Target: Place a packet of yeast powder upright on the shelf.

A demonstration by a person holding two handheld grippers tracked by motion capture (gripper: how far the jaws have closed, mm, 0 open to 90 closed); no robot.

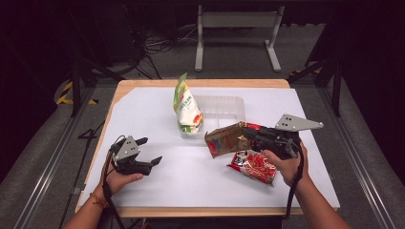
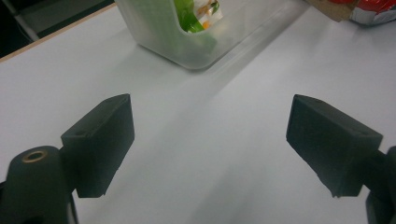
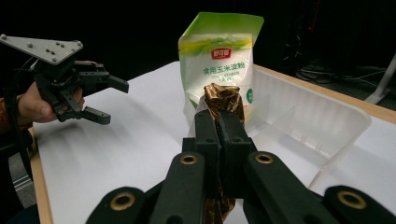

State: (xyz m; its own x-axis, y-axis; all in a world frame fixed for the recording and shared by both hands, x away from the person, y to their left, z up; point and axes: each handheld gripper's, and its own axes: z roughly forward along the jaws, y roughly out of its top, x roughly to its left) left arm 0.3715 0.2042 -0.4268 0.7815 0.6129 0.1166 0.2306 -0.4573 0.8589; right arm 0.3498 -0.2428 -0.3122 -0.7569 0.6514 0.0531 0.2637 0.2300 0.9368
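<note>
A brown foil packet (image 1: 223, 139) hangs just above the table, pinched at its right end by my right gripper (image 1: 247, 136), which is shut on it. In the right gripper view the crumpled brown packet (image 3: 224, 100) sticks up between the closed jaws of the right gripper (image 3: 219, 135). A green-and-white pouch (image 1: 187, 107) stands upright in the left end of a clear plastic tray (image 1: 224, 106). A red snack packet (image 1: 252, 166) lies flat under my right hand. My left gripper (image 1: 150, 150) rests at the table's left, open with nothing in it.
The left gripper view looks across bare white table between wide jaws of the left gripper (image 2: 210, 140) toward the tray's corner (image 2: 187, 46). A wooden table edge (image 1: 200, 83) borders the white sheet. A metal stand (image 1: 236, 21) and cables sit on the floor beyond.
</note>
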